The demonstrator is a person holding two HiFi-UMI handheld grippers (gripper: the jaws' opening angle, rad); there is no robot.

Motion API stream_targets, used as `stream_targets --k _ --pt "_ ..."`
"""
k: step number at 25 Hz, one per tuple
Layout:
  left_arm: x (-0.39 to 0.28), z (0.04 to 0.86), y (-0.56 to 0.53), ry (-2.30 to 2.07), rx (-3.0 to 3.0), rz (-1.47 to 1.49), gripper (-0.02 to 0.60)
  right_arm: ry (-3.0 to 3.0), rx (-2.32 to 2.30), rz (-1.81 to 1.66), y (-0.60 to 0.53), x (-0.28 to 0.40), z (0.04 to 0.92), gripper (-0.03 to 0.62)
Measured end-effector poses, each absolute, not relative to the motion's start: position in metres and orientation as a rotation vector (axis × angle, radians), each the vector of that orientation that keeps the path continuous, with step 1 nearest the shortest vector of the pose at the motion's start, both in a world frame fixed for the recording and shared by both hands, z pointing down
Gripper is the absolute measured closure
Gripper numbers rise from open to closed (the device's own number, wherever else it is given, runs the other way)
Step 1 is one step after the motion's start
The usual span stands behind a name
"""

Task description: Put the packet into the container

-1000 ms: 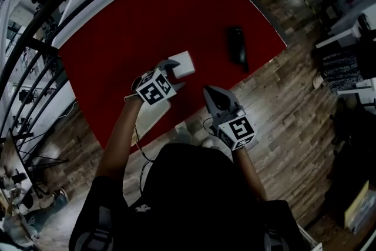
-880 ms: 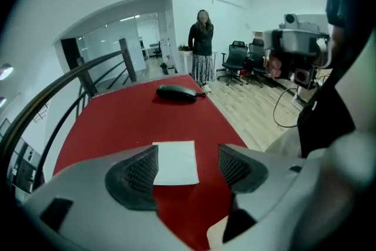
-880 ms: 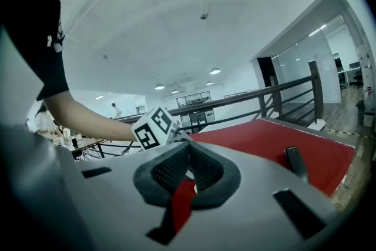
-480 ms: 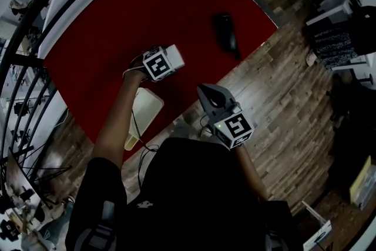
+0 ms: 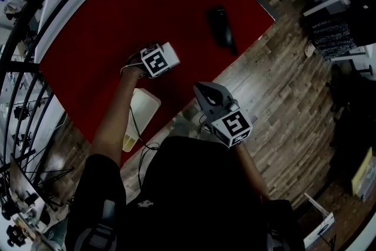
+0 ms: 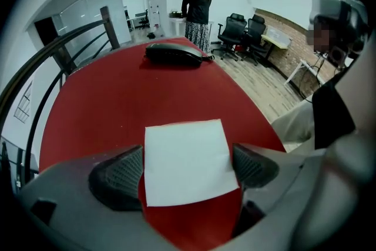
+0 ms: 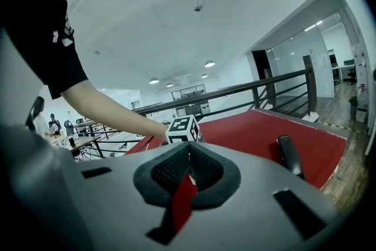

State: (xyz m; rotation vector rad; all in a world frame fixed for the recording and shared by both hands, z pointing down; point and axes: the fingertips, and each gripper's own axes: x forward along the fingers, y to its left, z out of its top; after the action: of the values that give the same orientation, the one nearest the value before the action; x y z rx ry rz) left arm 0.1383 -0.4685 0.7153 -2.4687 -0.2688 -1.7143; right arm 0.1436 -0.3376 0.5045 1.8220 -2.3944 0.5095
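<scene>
packet (image 6: 187, 150): lower centre, flat on red surface (image 6: 100, 97), between left gripper (image 6: 188, 168) jaws, not gripped | left: jaws just opened, spread wide | right gripper (image 7: 187, 168): pressed together, empty | handling: likely light, thin, floppy; pinch opposite edges

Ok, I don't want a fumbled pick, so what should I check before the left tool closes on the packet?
1. Left tool jaws apart, having just been opening: ok.
2. Packet lies flat on the red table between them, not gripped yet: ok.
3. Right tool shut, empty, away from the packet: ok.
4. Black handset well apart from the packet: ok.
5. Container at the table's near edge, room inside: cannot tell.
</scene>
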Motion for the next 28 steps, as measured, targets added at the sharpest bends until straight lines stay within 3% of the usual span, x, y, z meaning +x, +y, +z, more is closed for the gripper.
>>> stream_targets --k 16,28 --pt "0.142 0.727 -0.468 -0.286 -2.453 -1.733 0.107 -2.383 1.828 0.537 -0.333 0.146 0.509 0.572" --pt "0.133 0.712 -0.462 -0.29 -2.399 -1.781 0.138 -2.387 1.839 0.529 -0.33 0.151 0.508 0.572"
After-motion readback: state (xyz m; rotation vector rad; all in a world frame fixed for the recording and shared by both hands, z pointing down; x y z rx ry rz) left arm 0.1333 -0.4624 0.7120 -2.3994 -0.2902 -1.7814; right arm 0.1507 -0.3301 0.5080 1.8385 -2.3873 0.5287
